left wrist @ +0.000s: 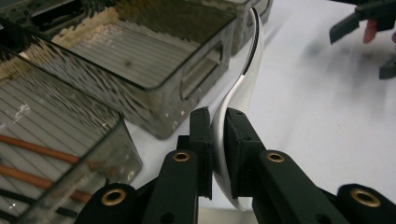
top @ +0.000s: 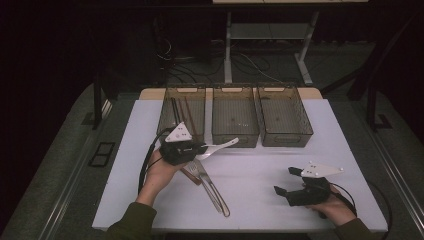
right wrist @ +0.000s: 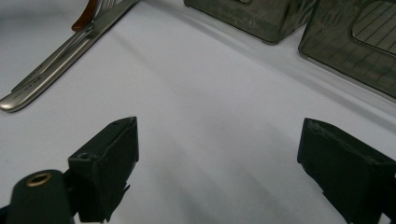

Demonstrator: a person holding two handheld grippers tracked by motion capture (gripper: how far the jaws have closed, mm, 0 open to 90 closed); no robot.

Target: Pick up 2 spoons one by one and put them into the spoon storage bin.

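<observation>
Left gripper (left wrist: 215,154) jaws are pinched tight on a white spoon (left wrist: 243,88); the handle sits edge-on between the pads and the rest curves up and away ahead of the tips. In the high view the same left gripper (top: 196,148) sits in the person's left hand (top: 161,172) with the spoon (top: 220,147) sticking out past the jaws toward the middle bin (top: 235,122), near its front wall and above the white table (top: 280,170). Just below and beside that gripper, metal cutlery (top: 212,187) lies flat on the table, apart from the jaws. Ahead of the left gripper three translucent smoky bins stand in a row: the left bin (top: 167,107) holds chopsticks (top: 189,112), brown and dark; the right bin (top: 285,120) is farthest from it. Right gripper (right wrist: 219,172) jaws are spread wide with nothing between them, bare table under them; in the high view the right gripper (top: 286,181) is held low over the table, well apart from the spoon. Farther ahead of the right jaws lie the cutlery handles (right wrist: 51,67) and, beyond them, bin walls (right wrist: 345,46).
</observation>
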